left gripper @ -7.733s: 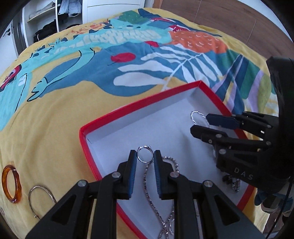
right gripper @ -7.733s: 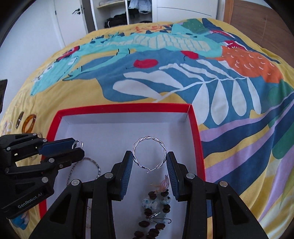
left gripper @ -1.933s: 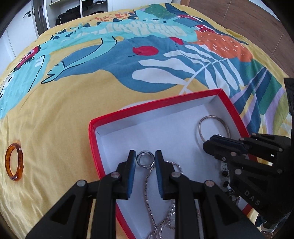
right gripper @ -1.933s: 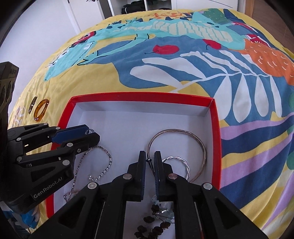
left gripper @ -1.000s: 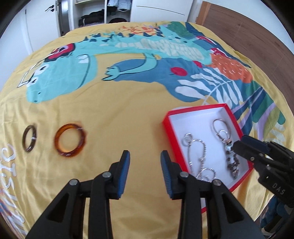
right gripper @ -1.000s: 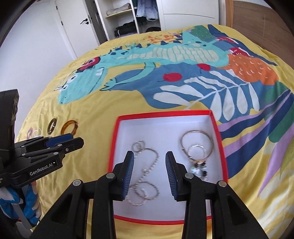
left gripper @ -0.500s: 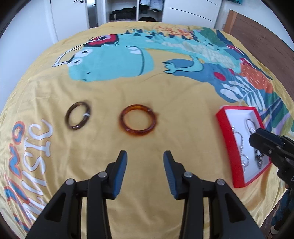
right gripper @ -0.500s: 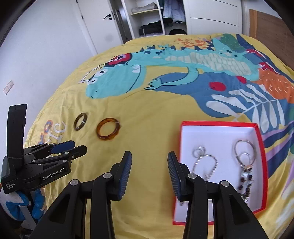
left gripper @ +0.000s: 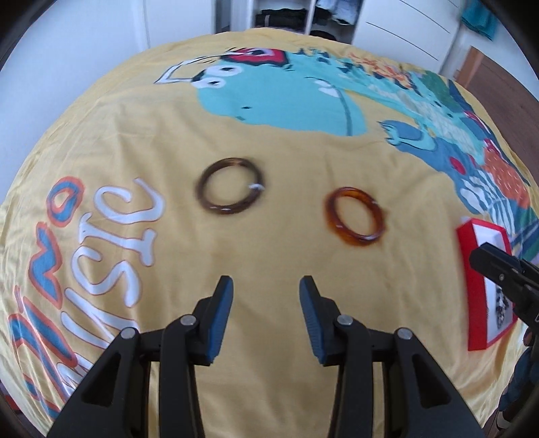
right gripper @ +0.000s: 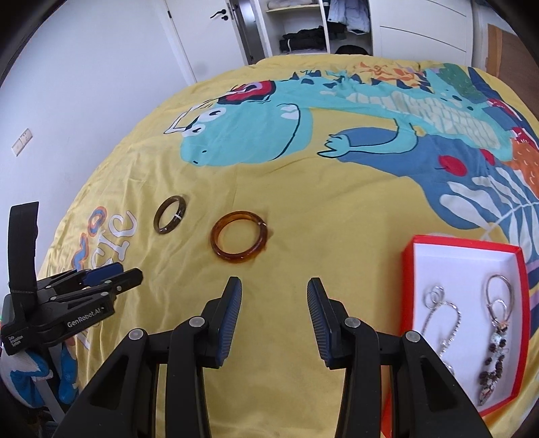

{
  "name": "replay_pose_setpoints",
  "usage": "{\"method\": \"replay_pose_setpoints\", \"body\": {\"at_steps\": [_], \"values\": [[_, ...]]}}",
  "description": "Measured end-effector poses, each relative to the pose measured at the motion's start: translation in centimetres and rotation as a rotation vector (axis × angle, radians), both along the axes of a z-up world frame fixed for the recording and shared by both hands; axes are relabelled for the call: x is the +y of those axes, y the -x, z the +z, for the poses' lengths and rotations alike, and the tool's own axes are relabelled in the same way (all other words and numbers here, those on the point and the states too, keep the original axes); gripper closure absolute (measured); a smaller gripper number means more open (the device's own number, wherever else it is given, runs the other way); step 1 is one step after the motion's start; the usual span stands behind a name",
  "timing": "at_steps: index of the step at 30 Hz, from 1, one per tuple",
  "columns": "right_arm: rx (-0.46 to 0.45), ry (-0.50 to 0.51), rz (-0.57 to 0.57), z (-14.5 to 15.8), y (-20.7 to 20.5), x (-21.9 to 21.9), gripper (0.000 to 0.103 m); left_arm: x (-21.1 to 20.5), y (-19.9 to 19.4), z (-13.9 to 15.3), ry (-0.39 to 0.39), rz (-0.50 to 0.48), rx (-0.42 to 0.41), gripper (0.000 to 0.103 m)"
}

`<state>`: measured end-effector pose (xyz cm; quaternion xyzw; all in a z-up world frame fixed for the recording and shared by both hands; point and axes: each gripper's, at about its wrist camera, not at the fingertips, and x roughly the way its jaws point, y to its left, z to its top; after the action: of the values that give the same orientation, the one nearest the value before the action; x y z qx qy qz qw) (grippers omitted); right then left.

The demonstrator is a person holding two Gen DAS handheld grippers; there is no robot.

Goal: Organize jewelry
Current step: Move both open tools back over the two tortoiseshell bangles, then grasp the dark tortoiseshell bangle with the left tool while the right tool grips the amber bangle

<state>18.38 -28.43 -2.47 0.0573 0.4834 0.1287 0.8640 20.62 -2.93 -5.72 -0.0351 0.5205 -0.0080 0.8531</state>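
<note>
A dark brown bangle [left gripper: 230, 187] [right gripper: 170, 214] and an amber bangle [left gripper: 355, 215] [right gripper: 240, 240] lie on the yellow bedspread. A red box with a white inside [right gripper: 468, 260] [left gripper: 472, 293] sits to the right and holds a chain necklace [right gripper: 442, 320], a silver bangle [right gripper: 499, 286] and a beaded piece [right gripper: 494, 367]. My left gripper [left gripper: 266, 300] is open and empty, above the bedspread just short of both bangles. My right gripper [right gripper: 273, 298] is open and empty, short of the amber bangle, left of the box.
The bedspread [right gripper: 303, 188] has a teal dinosaur print and white lettering [left gripper: 128, 222] at the left. A white wall, a door and an open wardrobe [right gripper: 303, 30] stand beyond the bed. The bed's edge curves away at the left and near side.
Both grippers have let go of jewelry in the box, opened, pulled back and swung left. The two bangles now lie nearer and more central in front of them.
</note>
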Motion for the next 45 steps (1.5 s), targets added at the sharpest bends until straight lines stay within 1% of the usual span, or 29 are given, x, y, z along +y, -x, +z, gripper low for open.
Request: {"method": "replay_pose_setpoints", "body": {"at_steps": [3, 7, 12, 17, 20, 24, 27, 29, 32, 33, 34, 35, 36, 37, 39, 45], "values": [[0.014, 0.005, 0.016, -1.1, -1.5, 1.2, 0.063, 2.6, -0.9, -0.6, 0.013, 0.059, 0.002, 0.064], [0.035, 0.007, 0.026, -2.9, -3.8, 2.3, 0.063, 5.3, -3.2, -1.6, 0.036, 0.115, 0.003, 0.064], [0.055, 0.023, 0.037, -4.9, -7.0, 3.3, 0.063, 7.1, -6.9, -2.6, 0.06, 0.148, -0.015, 0.063], [0.075, 0.037, 0.051, -6.6, -9.9, 4.1, 0.063, 7.5, -10.3, -4.1, 0.071, 0.143, 0.001, 0.063], [0.094, 0.052, 0.061, -7.7, -10.9, 4.5, 0.063, 7.2, -11.6, -5.4, 0.058, 0.127, 0.024, 0.063], [0.115, 0.061, 0.065, -9.0, -11.6, 4.5, 0.063, 6.7, -12.6, -6.9, 0.036, 0.11, 0.044, 0.063], [0.125, 0.066, 0.069, -9.8, -11.8, 4.6, 0.063, 6.3, -12.7, -7.6, 0.017, 0.104, 0.032, 0.063], [0.121, 0.072, 0.075, -10.1, -11.8, 4.7, 0.063, 5.8, -12.8, -7.8, -0.011, 0.093, 0.019, 0.064], [0.111, 0.107, 0.091, -10.3, -11.9, 5.3, 0.065, 5.3, -12.9, -8.0, -0.042, 0.086, 0.007, 0.071], [0.106, 0.13, 0.101, -10.4, -12.0, 5.7, 0.066, 5.1, -12.9, -8.0, -0.048, 0.081, 0.005, 0.078], [0.099, 0.156, 0.114, -10.5, -12.0, 6.1, 0.068, 4.8, -12.9, -8.0, -0.055, 0.074, 0.004, 0.086], [0.092, 0.175, 0.123, -10.6, -12.3, 6.5, 0.07, 4.4, -13.0, -8.0, -0.059, 0.063, 0.006, 0.091], [0.084, 0.192, 0.133, -10.6, -12.3, 6.9, 0.076, 4.0, -13.0, -8.0, -0.07, 0.054, 0.006, 0.094], [0.076, 0.204, 0.14, -10.5, -12.4, 7.1, 0.085, 3.8, -13.0, -7.9, -0.078, 0.047, 0.006, 0.095], [0.07, 0.205, 0.139, -10.3, -12.5, 7.3, 0.091, 3.5, -12.8, -7.6, -0.074, 0.044, 0.009, 0.095], [0.059, 0.104, 0.095, -8.8, -11.3, 5.8, 0.093, 2.5, -11.3, -6.6, -0.059, 0.028, 0.004, 0.096]]}}
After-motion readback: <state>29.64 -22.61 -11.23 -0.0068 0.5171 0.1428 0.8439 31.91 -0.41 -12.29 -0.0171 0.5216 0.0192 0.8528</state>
